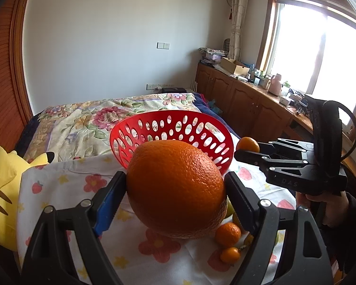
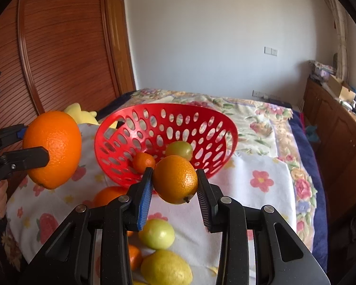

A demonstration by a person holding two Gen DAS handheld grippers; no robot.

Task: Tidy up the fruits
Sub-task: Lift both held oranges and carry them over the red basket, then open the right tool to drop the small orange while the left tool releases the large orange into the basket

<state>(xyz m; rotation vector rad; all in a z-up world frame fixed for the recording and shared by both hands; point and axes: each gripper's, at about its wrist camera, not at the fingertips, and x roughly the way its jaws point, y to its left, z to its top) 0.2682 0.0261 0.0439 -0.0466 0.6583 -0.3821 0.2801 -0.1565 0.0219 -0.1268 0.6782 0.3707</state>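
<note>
Left gripper (image 1: 175, 191) clamps a large orange (image 1: 175, 187), right gripper (image 2: 174, 184), body lettered "DAS", clamps a small orange (image 2: 175, 179), both held just before the red basket (image 2: 216, 116) on the bed.

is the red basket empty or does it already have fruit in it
Not empty: the red basket holds a small tangerine and a green fruit.

A bed (image 2: 268, 118) with a floral quilt carries a white cloth (image 2: 254, 190) printed with flowers and strawberries. On the cloth a red perforated basket (image 2: 216, 118) sits tilted, and near it lie a green fruit (image 2: 157, 234), a lemon (image 2: 166, 270) and small oranges (image 1: 227, 234). A yellow plush toy (image 1: 2, 190) lies at the cloth's left edge.
</note>
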